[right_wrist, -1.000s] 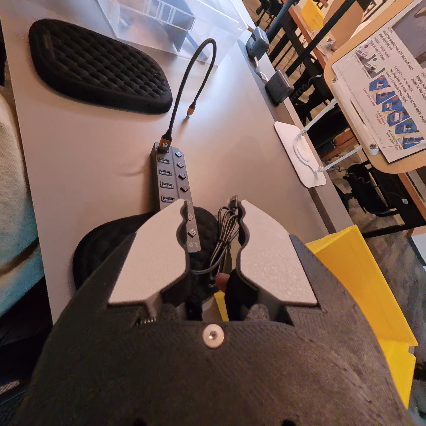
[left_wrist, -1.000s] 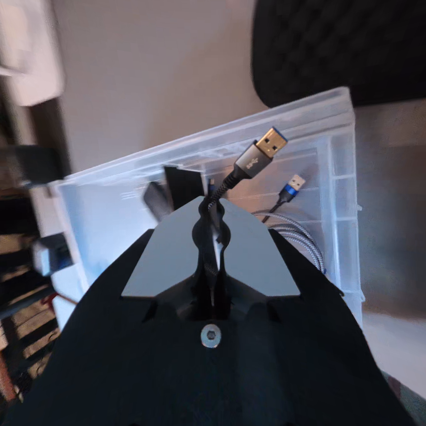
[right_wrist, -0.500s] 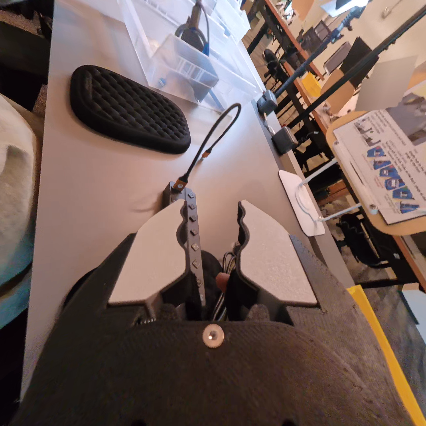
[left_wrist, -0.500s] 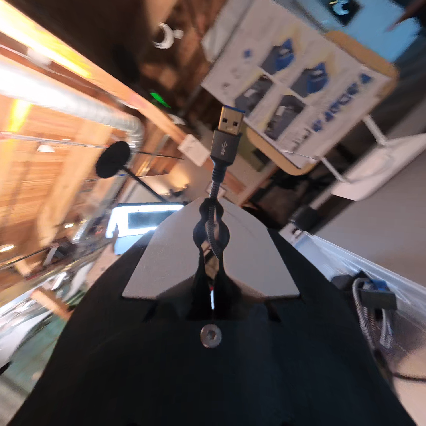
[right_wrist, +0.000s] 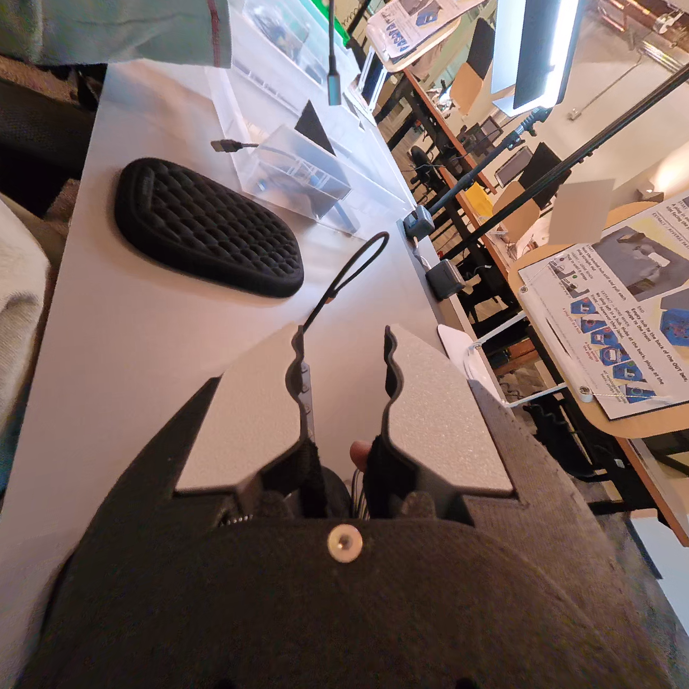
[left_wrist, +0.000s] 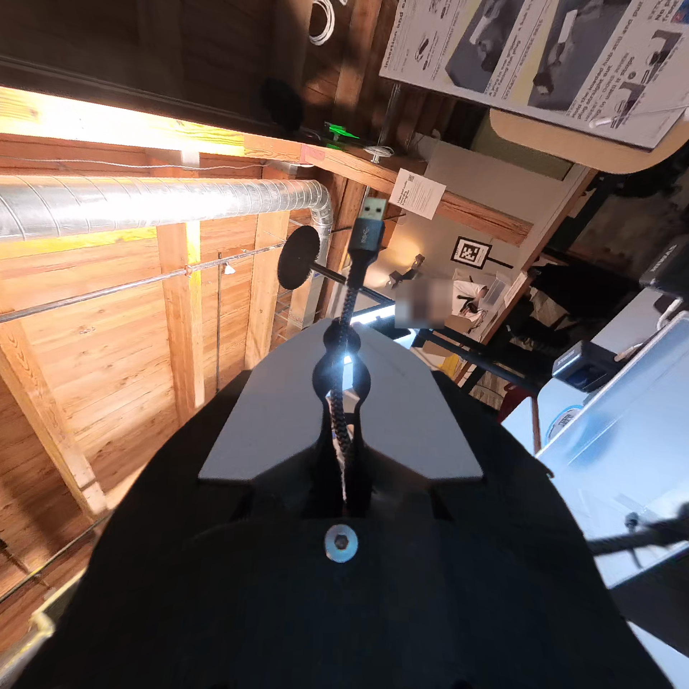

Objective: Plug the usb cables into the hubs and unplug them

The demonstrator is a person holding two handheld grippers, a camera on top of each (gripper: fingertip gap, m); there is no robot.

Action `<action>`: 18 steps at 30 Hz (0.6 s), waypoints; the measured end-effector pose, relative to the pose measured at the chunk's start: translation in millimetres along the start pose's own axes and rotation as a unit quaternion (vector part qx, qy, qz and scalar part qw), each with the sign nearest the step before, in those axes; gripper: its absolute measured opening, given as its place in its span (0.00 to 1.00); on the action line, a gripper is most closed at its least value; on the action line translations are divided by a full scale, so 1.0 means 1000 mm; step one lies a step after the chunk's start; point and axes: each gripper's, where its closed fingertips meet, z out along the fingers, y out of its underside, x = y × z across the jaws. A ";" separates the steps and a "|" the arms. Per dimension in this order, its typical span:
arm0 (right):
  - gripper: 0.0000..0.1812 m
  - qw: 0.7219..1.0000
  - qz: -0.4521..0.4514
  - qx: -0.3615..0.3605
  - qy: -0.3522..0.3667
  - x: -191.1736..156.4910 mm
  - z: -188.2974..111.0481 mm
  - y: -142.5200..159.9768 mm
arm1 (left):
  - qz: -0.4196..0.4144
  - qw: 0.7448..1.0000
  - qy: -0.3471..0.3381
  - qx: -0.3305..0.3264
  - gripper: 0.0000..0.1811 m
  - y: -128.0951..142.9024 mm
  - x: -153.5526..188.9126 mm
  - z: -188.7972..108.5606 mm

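Observation:
In the left wrist view my left gripper is shut on a black braided USB cable. Its grey plug stands up past the fingertips, held in the air and pointing at the room's wooden wall. In the right wrist view my right gripper is open. The black USB hub lies between its jaws, seen edge-on close to the left finger. The hub's own black lead loops over the grey table. A grey plug hangs at the top of that view.
A black quilted pad lies on the table beyond the hub. A clear plastic bin with cables stands behind it, one plug sticking out; the bin also shows in the left wrist view. A person's sleeve is top left. An instruction board stands right. Some 40 cm of space lies between my two pairs of fingers.
My left gripper has swung up from the clear bin with the cable, so the plug now points into the room. My right gripper has tilted forward, and the hub now sits between its jaws.

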 end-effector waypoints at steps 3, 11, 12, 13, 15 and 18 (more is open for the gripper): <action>0.23 1.000 0.009 0.025 0.000 0.001 0.004 -0.007 | -0.060 0.997 0.039 0.027 0.02 -0.018 0.002 -0.009; 0.24 0.993 0.005 0.121 0.010 -0.001 0.018 -0.054 | -0.216 0.928 0.275 0.131 0.02 -0.113 0.011 -0.071; 0.24 0.988 0.008 0.151 0.017 0.001 0.019 -0.069 | -0.225 0.911 0.313 0.146 0.02 -0.127 0.019 -0.081; 0.25 0.983 0.011 0.180 0.021 0.003 0.020 -0.083 | -0.225 0.896 0.348 0.160 0.02 -0.139 0.029 -0.091; 0.27 0.974 0.017 0.225 0.027 0.008 0.022 -0.109 | -0.210 0.879 0.394 0.171 0.02 -0.156 0.053 -0.106; 0.28 0.966 0.015 0.255 0.047 0.020 0.024 -0.133 | -0.196 0.860 0.435 0.180 0.02 -0.173 0.083 -0.122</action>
